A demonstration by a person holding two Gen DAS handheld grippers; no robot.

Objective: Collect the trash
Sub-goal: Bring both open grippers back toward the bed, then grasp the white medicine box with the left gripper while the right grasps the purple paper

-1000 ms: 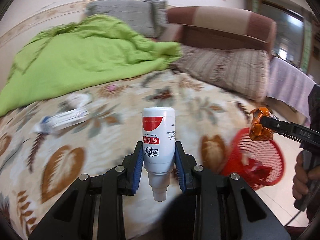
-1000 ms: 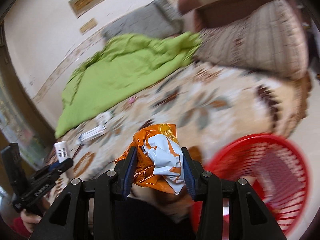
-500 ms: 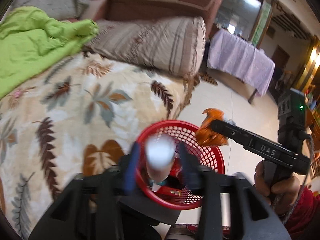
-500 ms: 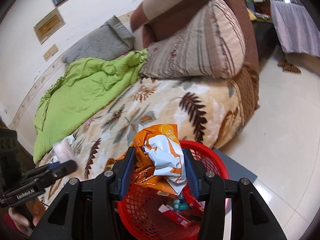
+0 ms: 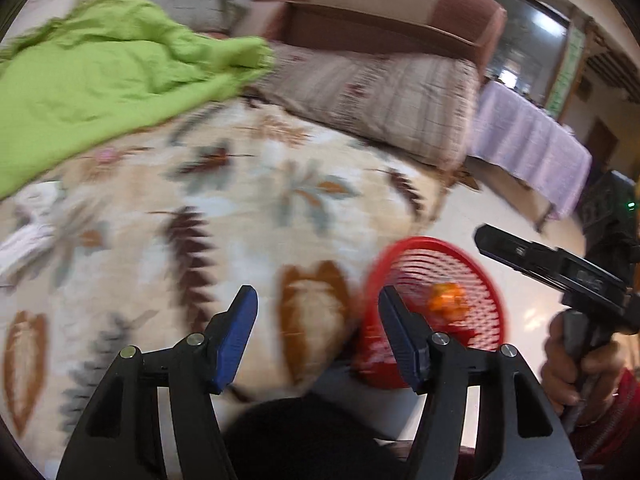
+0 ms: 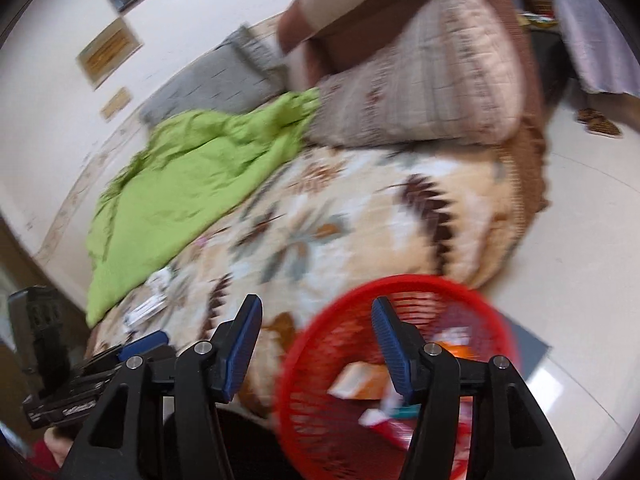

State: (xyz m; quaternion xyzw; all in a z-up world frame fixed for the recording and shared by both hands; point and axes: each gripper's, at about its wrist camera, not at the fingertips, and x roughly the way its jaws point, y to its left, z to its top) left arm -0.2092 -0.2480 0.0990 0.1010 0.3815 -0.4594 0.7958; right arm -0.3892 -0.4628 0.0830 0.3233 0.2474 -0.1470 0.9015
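Observation:
My left gripper (image 5: 316, 300) is open and empty above the bed's edge, left of the red mesh basket (image 5: 480, 256). An orange wrapper (image 5: 446, 300) lies inside the basket. My right gripper (image 6: 316, 312) is open and empty, just above the basket (image 6: 320, 344), which holds the orange wrapper (image 6: 452, 350) and other packets. White trash pieces (image 5: 28, 224) lie on the leaf-patterned blanket at the left; they also show in the right wrist view (image 6: 148, 304). The right gripper shows in the left wrist view (image 5: 492, 240), the left one in the right wrist view (image 6: 140, 344).
A green quilt (image 5: 100, 72) covers the far left of the bed. Striped cushions (image 5: 380, 92) and a brown sofa back (image 5: 380, 12) stand behind. The basket stands on the tiled floor (image 6: 580, 240) by the bed. A purple-covered table (image 5: 532, 148) stands at the right.
Both grippers have opened and let go: the white bottle has left the left gripper, and the orange wrapper has dropped from the right gripper into the basket. Both views have swung back toward the bed.

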